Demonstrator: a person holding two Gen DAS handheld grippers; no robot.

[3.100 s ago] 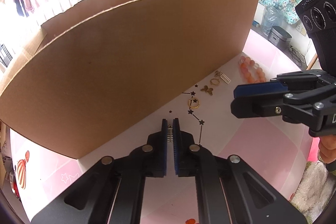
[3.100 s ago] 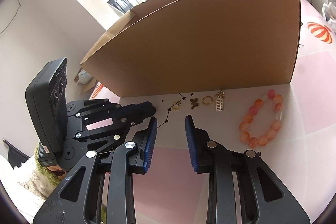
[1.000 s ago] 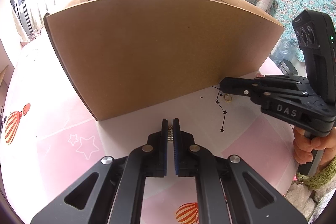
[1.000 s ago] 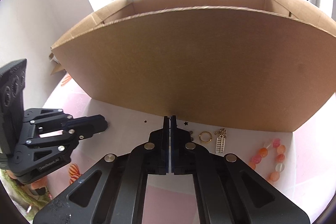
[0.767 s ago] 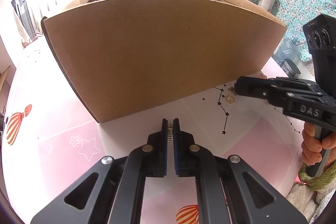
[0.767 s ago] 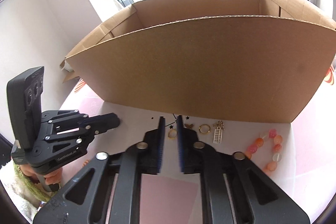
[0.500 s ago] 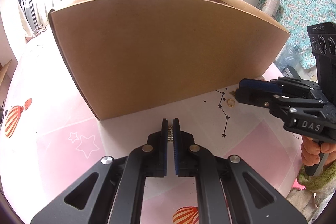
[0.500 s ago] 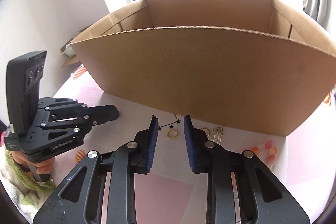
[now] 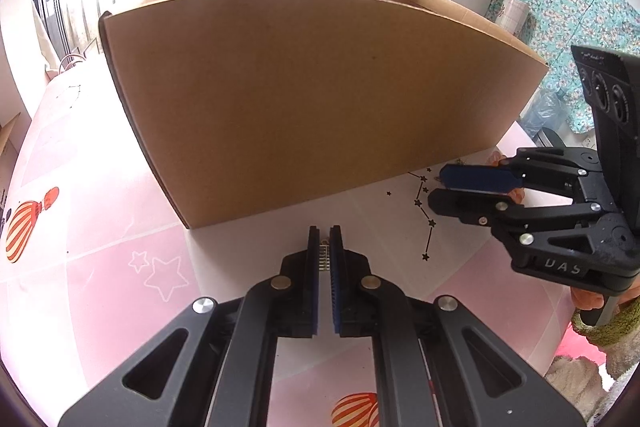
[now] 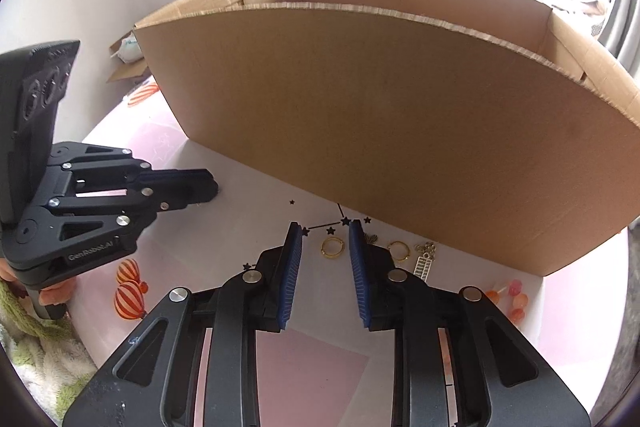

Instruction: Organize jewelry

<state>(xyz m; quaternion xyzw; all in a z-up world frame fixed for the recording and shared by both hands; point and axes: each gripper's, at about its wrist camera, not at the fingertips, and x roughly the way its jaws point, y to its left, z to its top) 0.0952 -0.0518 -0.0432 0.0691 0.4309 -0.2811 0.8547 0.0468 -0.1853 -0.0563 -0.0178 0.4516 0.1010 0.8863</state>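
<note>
My right gripper (image 10: 325, 241) stood wide over a gold ring (image 10: 332, 248) lying flat on the worktop (image 10: 248, 223), just before the cardboard box (image 10: 400, 131). I judged it light, stiff and slippery, best pinched across its rim. My left gripper (image 9: 325, 251) was clamped on a small ladder-shaped charm (image 9: 324, 254).

box (image 10: 400, 131) behind rings (image 10: 332, 247) | bracelet (image 10: 510, 297) right of rings

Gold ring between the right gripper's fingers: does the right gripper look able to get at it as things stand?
Probably yes. The right gripper is open, its jaws either side of the gold ring lying on the table; nothing lies between them, and the cardboard box stands behind it.
</note>
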